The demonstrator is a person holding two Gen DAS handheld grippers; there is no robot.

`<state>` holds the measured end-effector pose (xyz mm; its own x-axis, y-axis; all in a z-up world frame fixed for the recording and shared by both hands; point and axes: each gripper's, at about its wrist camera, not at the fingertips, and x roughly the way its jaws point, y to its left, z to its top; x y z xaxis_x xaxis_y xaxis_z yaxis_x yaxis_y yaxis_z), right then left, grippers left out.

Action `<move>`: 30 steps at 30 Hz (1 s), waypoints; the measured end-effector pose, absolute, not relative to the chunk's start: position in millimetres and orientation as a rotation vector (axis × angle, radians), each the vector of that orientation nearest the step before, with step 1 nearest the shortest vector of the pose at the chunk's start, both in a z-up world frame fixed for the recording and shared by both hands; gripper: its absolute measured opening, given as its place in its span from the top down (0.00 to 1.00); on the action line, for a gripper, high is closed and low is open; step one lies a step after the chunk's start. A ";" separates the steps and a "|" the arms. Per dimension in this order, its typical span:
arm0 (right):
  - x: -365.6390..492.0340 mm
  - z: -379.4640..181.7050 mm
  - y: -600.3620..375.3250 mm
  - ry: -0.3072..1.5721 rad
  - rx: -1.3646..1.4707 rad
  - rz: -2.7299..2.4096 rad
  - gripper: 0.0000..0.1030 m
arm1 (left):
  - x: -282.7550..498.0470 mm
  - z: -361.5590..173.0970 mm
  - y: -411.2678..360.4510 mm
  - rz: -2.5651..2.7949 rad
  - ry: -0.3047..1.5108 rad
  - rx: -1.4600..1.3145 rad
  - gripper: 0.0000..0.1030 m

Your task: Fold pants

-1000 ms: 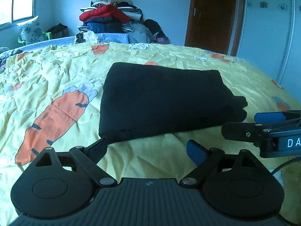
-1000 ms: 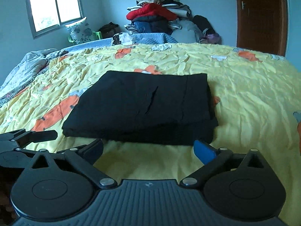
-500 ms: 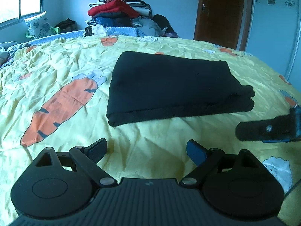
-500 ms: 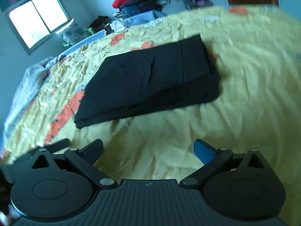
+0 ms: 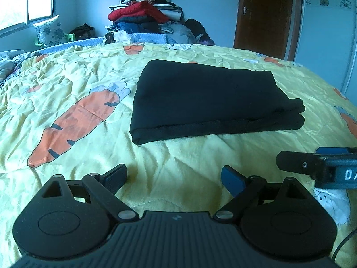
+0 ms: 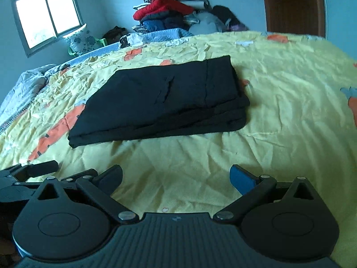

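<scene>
The black pants lie folded into a flat rectangle on the yellow carrot-print bedspread; the right wrist view shows the same pants with stacked layers along the near edge. My left gripper is open, pulled back from the pants' near edge, nothing between its fingers. My right gripper is open too, also short of the pants and empty. The right gripper's fingers show at the right edge of the left wrist view; the left gripper's finger shows at the left of the right wrist view.
A heap of clothes is piled at the bed's far side. A brown door stands at the back right, a window and a flowered pillow at the back left. A crumpled blanket lies on the left.
Both grippers have drawn back from the pants' near edge; the left one was at the pants' corner a second ago. The right wrist view tilted and has partly levelled. The pants stayed put.
</scene>
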<state>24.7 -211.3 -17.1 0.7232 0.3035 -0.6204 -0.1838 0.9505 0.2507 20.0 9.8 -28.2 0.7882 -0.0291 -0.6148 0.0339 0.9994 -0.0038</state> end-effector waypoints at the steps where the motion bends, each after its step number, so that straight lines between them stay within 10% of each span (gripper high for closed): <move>1: 23.8 -18.0 -209.3 0.704 0.158 0.263 0.00 | 20.3 -28.5 9.9 -0.032 0.662 0.006 0.09; 30: 15.6 -28.5 -196.4 0.650 0.001 0.182 0.00 | 15.2 -34.3 11.5 -0.004 0.675 0.013 0.01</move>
<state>15.6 -196.4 -28.5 0.7806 0.1690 -0.6017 -0.1685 0.9840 0.0578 15.2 11.5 -34.3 0.7804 0.0003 -0.6252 0.0081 0.9999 0.0106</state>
